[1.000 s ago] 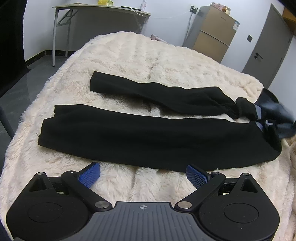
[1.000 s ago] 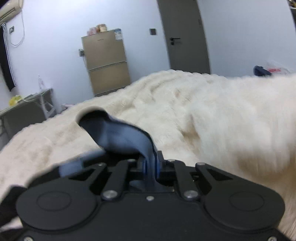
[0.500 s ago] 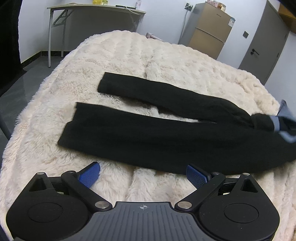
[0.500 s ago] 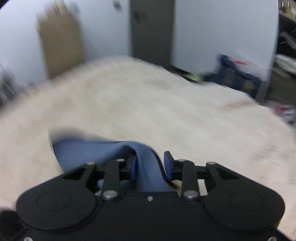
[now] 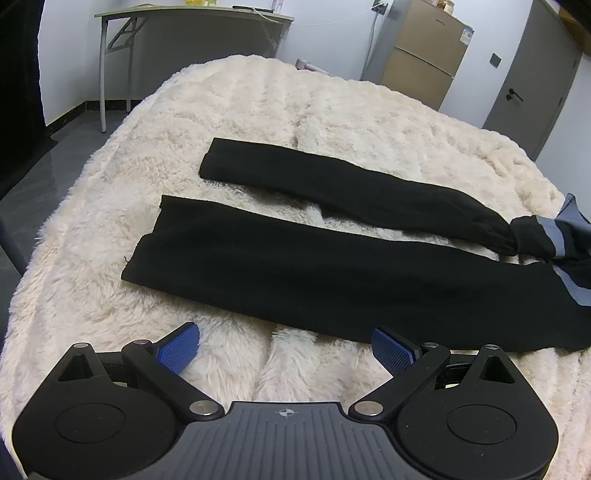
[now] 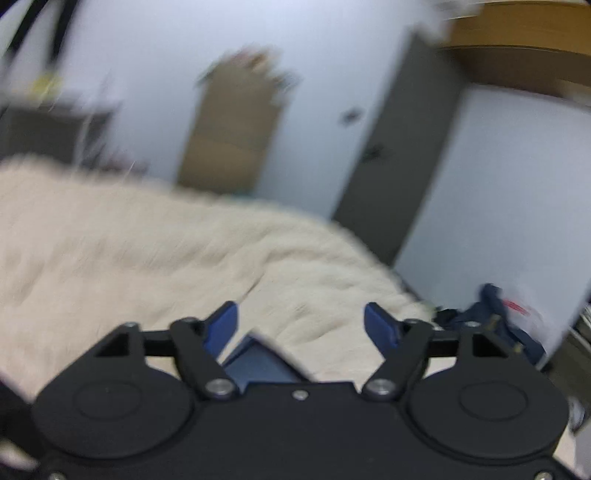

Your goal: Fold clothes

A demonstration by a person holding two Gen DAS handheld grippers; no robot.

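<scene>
Black trousers lie flat on a cream fluffy blanket, both legs stretched toward the left, the waist with its grey-blue lining bunched at the right edge. My left gripper hovers open just in front of the near leg, nothing between its blue pads. In the blurred right wrist view my right gripper has its jaws opening wide; a corner of blue-grey cloth lies loose below the fingers, not pressed by the pads, over the blanket.
A grey table stands at the back left, a brown cabinet and a grey door at the back right. Dark floor runs along the bed's left side. A dark blue heap lies on the floor near the door.
My right gripper let go of the blue-grey waist cloth, opened, rose and rolled. The trousers were drawn to the right across the blanket and straightened. My left gripper stayed put.
</scene>
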